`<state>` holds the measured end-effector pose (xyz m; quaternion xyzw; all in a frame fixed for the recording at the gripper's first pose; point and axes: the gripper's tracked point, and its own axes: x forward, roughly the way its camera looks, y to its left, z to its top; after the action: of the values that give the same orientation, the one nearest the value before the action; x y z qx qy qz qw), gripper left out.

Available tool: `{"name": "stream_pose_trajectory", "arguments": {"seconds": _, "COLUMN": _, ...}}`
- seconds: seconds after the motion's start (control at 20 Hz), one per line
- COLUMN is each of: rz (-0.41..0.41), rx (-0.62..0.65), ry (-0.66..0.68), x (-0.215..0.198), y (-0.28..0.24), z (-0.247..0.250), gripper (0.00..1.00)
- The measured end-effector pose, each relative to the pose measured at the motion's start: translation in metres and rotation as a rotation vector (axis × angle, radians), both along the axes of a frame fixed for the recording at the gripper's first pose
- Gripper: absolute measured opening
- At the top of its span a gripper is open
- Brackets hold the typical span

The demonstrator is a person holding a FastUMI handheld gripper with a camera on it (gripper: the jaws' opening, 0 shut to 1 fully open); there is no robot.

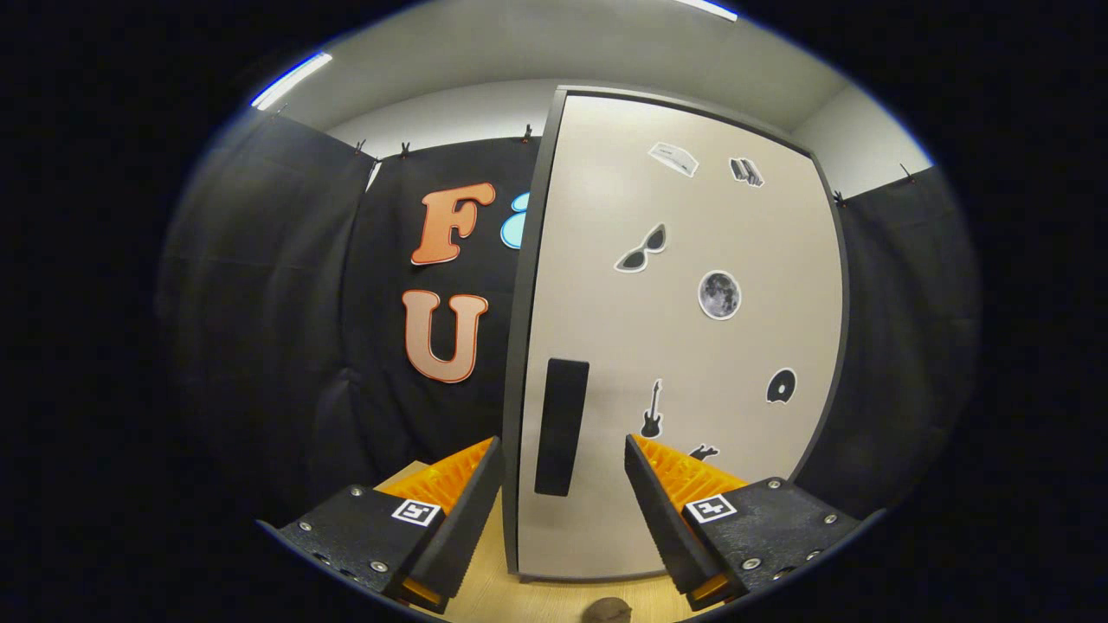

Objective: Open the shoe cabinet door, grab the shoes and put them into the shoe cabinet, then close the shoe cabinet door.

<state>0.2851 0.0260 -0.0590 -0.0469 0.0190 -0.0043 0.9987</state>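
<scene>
The shoe cabinet door (684,346) stands closed just ahead of the hand-held gripper (563,493), on a wooden worktop (519,597). The fingers are wide apart and hold nothing. Between them, beyond the tips, I see the dark vertical handle (561,427) near the door's left edge. The door looks like a stiff, flat, smooth panel, probably light on its hinges. The handle seems the only good place to take hold, since the plain surface with stickers (718,294) would slip.
</scene>
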Motion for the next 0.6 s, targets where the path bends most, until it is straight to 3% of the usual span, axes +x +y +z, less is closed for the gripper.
{"name": "stream_pose_trajectory", "arguments": {"seconds": 0.3, "rz": 0.012, "rx": 0.004, "ry": 0.007, "x": 0.041, "y": 0.003, "z": -0.012, "gripper": 0.81}}
{"name": "stream_pose_trajectory", "arguments": {"seconds": 0.6, "rz": -0.001, "rx": 0.025, "ry": 0.046, "x": 0.069, "y": 0.0, "z": -0.031, "gripper": 0.59}}
